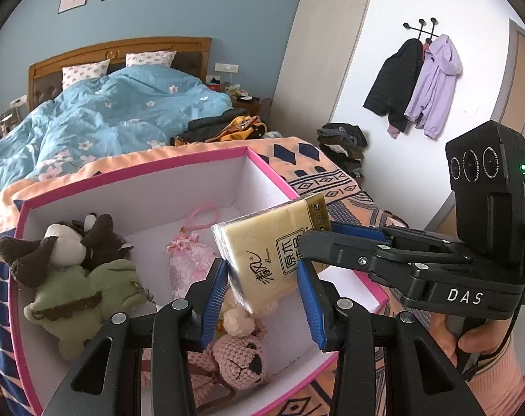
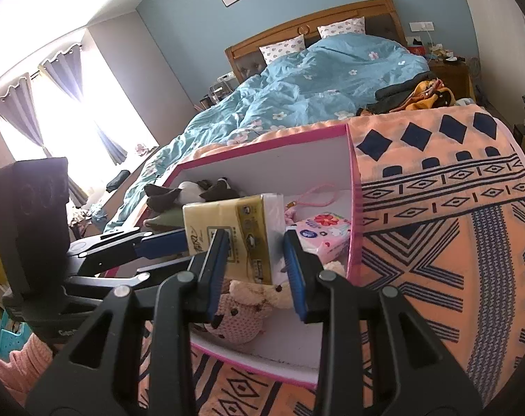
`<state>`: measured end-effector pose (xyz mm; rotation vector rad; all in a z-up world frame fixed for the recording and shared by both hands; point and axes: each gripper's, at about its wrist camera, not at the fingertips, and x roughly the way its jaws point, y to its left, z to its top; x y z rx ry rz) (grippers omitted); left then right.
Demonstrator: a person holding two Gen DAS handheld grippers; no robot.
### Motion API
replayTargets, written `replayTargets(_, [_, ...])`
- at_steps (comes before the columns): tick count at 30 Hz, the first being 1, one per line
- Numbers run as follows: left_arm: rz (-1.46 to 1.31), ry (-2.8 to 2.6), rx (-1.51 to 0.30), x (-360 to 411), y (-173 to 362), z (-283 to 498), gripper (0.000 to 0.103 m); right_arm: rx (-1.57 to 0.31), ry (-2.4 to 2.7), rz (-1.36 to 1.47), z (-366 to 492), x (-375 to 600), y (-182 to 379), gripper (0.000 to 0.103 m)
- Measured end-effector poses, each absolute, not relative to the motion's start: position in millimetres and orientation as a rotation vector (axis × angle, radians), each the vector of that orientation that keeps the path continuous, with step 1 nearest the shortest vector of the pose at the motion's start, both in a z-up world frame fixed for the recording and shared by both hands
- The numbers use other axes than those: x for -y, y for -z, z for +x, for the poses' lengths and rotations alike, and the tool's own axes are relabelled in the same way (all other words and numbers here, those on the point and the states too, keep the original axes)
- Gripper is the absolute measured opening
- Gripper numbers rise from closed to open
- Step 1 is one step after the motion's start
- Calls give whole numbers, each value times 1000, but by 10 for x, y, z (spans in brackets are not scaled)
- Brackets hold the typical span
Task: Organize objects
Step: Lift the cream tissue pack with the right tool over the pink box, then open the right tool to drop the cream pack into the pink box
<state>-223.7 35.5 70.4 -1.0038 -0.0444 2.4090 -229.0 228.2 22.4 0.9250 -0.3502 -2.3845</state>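
Observation:
A yellow tissue pack [image 1: 262,242] hangs over the open pink-rimmed white box [image 1: 141,170]. My left gripper [image 1: 262,265] is shut on its lower end. My right gripper [image 1: 318,239] reaches in from the right and is shut on the other end. In the right wrist view the tissue pack [image 2: 248,232] sits between the pads of the right gripper [image 2: 255,237], and the left gripper [image 2: 179,242] grips it from the left. Inside the box [image 2: 262,144] lie a brown-and-white plush dog [image 1: 65,242], a green plush [image 1: 78,294], a pink sachet [image 1: 189,260], a crochet bear [image 1: 241,357] and a flowered pink packet [image 2: 325,232].
The box rests on an orange patterned blanket [image 2: 436,208] at the foot of a bed with a blue duvet [image 1: 106,114]. Folded clothes [image 1: 224,126] lie behind it. Coats [image 1: 415,83] hang on the right wall. A hand in a pink sleeve [image 1: 498,381] holds the right gripper.

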Motion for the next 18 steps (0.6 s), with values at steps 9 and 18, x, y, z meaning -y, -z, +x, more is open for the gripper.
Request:
replayTargets(9, [-1037,-2411,47,-371,-652,-2338,41,346,2384,954,-2385,-2274,-205,36])
replayTargets(18, [-1080,-2395,74,-375,-587,-2451,41,361,2385,985,-2485,-2275,-137,36])
